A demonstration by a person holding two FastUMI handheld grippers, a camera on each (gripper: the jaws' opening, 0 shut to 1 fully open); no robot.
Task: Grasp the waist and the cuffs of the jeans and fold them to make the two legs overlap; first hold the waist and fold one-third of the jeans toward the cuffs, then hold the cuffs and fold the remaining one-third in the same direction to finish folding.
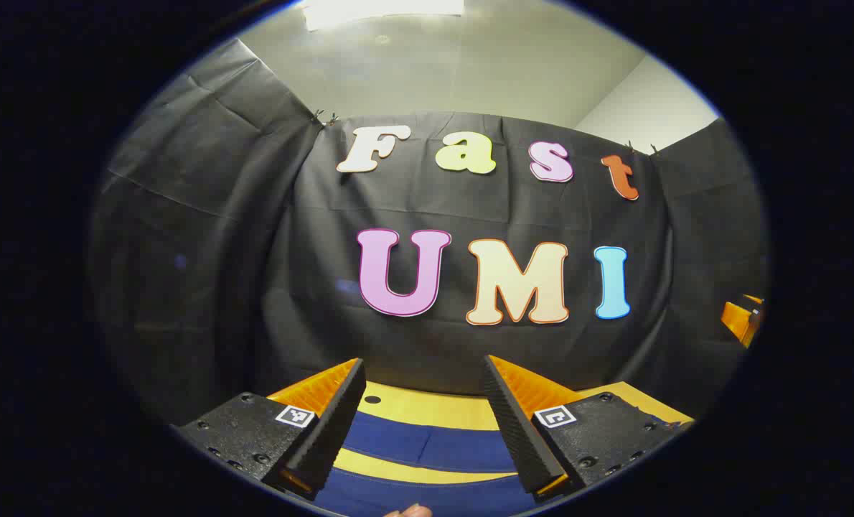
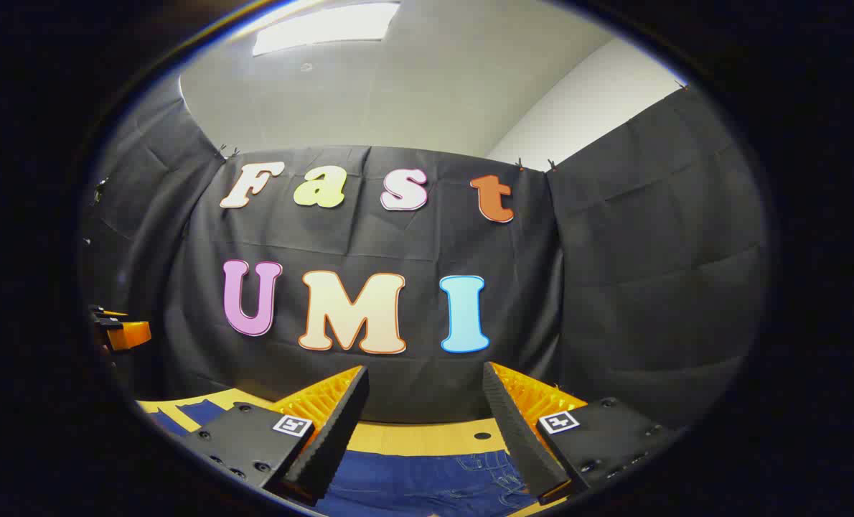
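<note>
With your left gripper [image 1: 424, 391] and right gripper [image 2: 425, 398] both spread and empty above the blue denim jeans [image 2: 413, 481], descending unevenly risks pinching a single fabric layer.

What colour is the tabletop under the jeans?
Yellow, a light wood tone: the table shows best in the left gripper view, behind the dark blue jeans.

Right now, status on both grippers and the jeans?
Left gripper open, above the table. Right gripper open, empty. Jeans flat on yellow table, untouched. Nothing in the way.
</note>
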